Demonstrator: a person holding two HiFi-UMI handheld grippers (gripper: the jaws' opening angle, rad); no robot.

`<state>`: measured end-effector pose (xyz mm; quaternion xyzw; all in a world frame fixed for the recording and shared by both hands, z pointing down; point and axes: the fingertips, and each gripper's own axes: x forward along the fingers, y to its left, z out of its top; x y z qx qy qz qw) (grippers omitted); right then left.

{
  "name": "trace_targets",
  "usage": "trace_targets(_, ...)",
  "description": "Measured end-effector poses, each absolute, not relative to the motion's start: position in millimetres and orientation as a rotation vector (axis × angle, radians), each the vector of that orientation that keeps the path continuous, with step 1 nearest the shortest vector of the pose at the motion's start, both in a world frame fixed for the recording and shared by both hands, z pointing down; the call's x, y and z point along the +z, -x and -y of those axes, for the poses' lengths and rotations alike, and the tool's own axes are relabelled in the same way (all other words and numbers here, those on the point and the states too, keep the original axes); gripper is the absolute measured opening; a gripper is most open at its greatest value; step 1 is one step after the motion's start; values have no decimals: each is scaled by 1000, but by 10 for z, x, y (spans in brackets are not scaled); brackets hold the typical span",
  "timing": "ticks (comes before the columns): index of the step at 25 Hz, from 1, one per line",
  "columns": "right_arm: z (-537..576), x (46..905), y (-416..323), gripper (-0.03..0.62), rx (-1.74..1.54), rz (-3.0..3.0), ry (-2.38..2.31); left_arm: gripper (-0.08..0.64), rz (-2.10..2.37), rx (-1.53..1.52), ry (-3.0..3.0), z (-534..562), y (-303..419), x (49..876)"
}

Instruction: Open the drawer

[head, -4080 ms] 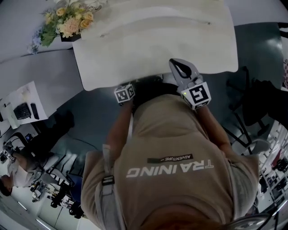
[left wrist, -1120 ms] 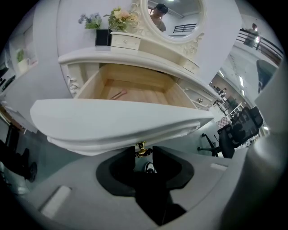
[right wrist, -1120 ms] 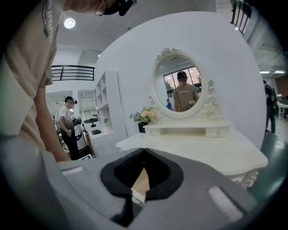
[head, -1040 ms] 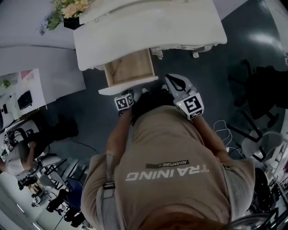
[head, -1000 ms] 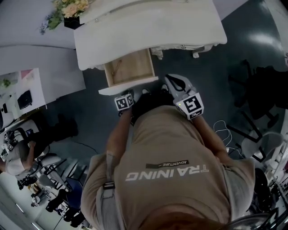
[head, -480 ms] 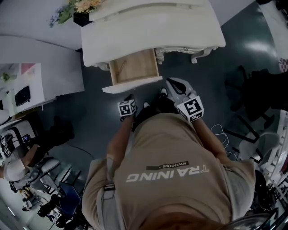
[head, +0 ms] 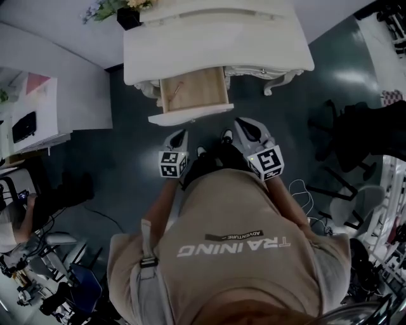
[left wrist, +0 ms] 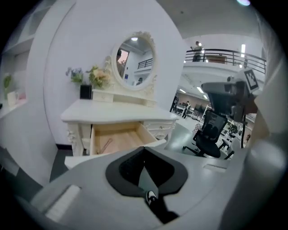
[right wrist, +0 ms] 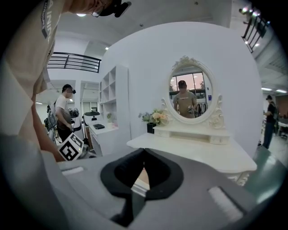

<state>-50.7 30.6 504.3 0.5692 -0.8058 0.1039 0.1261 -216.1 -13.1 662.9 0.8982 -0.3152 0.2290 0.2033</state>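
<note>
The white dressing table (head: 266, 44) has its wooden drawer (head: 193, 91) pulled out, with the white drawer front (head: 190, 115) nearest me. A thin small item (left wrist: 106, 144) lies inside the drawer (left wrist: 118, 138). My left gripper (head: 179, 134) hangs just short of the drawer front, apart from it, jaws shut and empty (left wrist: 144, 149). My right gripper (head: 243, 125) is beside it to the right, also shut on nothing (right wrist: 143, 151), pointing at the table top (right wrist: 198, 155).
An oval mirror (right wrist: 191, 92) and a flower vase (head: 124, 9) stand on the dressing table. A white side desk (head: 38, 114) lies to the left and office chairs (head: 346, 136) to the right. A person (right wrist: 63, 112) stands at the left.
The drawer, shut in the earliest frame, now stands pulled out. Since a second ago the left gripper has come off the drawer front and risen, and both grippers have backed away from the table.
</note>
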Motion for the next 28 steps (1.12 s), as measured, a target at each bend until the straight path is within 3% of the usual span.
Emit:
trace_targets(9, -478, 4889, 637, 3, 280, 2434, -1546, 6, 928, 364, -2784, 192, 1800, 5246)
trace_targets(18, -279, 4042, 495, 3, 105, 2541, -1575, 6, 997, 121, -2980, 175, 1509, 3926)
trace_targets(28, -310, 3499, 399, 3, -39, 2594, -1599, 6, 1050, 7, -3131, -44, 1463, 3229)
